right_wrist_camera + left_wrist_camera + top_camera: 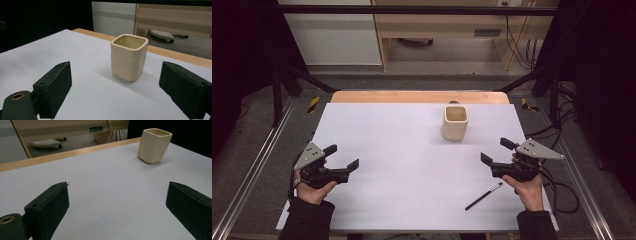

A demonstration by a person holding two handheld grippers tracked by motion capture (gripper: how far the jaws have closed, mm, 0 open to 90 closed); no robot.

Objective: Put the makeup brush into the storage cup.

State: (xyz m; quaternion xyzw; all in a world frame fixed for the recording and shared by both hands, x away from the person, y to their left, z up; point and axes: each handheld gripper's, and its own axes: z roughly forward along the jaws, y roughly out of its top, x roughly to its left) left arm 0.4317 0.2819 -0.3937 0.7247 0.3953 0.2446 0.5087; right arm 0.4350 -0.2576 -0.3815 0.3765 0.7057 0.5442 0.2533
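Cup (pixel 455 122), cream and square-mouthed, stands upright and alone toward the far right of a white table (pixel 402 165), untouched by either tool. Nearest it, the right gripper (pixel 497 151) is held above the table's right edge with its jaws spread wide and nothing between them, aimed at the cup, which sits well apart beyond the tips in the right gripper view (pixel 129 57). A thin black pen (pixel 483 196) lies slanted on the table just beside the right hand (pixel 527 187). Across the table, the left gripper (pixel 342 156) hovers near the left edge, jaws likewise wide and empty, the cup far off at upper right in its view (pixel 154 145).
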